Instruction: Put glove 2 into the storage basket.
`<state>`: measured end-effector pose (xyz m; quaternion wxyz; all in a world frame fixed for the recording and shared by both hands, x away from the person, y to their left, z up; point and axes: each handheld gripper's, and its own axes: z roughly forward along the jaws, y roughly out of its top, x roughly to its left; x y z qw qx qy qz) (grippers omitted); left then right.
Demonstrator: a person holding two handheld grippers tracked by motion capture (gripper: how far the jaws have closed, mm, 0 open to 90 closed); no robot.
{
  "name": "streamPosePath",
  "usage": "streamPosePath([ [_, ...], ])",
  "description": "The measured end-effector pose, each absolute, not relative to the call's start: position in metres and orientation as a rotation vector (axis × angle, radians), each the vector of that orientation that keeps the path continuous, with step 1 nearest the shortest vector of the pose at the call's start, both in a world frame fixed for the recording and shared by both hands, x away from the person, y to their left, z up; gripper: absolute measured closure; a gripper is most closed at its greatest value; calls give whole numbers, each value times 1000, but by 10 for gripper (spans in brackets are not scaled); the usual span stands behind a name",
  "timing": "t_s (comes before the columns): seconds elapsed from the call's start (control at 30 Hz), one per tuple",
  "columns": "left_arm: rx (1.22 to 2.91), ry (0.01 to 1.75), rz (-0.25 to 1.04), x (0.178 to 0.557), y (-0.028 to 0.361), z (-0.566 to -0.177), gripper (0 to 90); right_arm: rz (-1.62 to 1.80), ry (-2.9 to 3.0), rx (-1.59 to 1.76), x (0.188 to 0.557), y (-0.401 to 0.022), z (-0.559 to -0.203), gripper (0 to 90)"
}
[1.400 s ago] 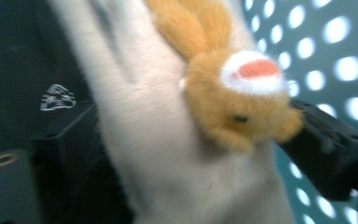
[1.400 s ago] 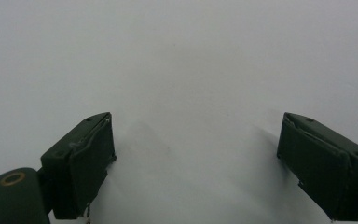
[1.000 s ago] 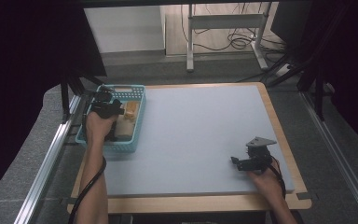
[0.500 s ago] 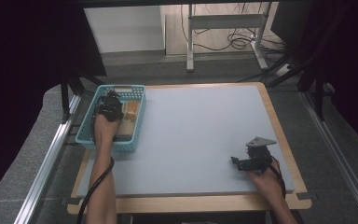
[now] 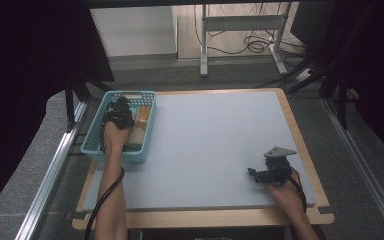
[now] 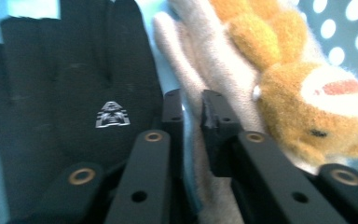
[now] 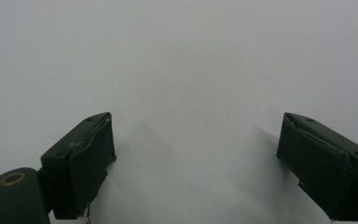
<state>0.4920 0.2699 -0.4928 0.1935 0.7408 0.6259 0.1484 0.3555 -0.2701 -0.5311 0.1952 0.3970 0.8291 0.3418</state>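
Observation:
My left gripper (image 5: 117,111) reaches down into a teal basket (image 5: 92,145) at the table's left edge. In the left gripper view its jaws (image 6: 192,121) are nearly together, pinching a strip of a beige glove (image 6: 186,56). A black glove (image 6: 74,93) with a small silver logo lies just left of the jaws. An orange-and-white plush toy (image 6: 307,107) lies on the beige glove to their right. My right gripper (image 5: 252,172) rests low over the grey mat (image 5: 220,135) near the front right. Its jaws (image 7: 196,158) stand wide open with nothing between them.
The basket's perforated floor (image 6: 354,32) shows behind the toy. A wooden table border (image 5: 300,145) frames the mat. Metal rails (image 5: 55,165) run along the table's left side, and a desk frame with cables (image 5: 240,30) stands on the floor beyond.
My left hand has sunk a little deeper into the basket and shifted slightly right. The right hand and its gripper have stayed still.

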Motion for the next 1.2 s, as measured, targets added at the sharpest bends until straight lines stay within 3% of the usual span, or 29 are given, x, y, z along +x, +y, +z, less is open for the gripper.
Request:
streamPosePath([
  [0.5, 1955, 1718, 518, 467, 297, -458, 448, 957, 2324, 1112, 355, -270, -531, 106],
  [0.93, 1835, 1636, 472, 445, 309, -447, 277, 957, 2324, 1112, 355, -270, -531, 106],
  [1.2, 1848, 1577, 468, 431, 311, -441, 191, 957, 2324, 1112, 355, -270, -531, 106],
])
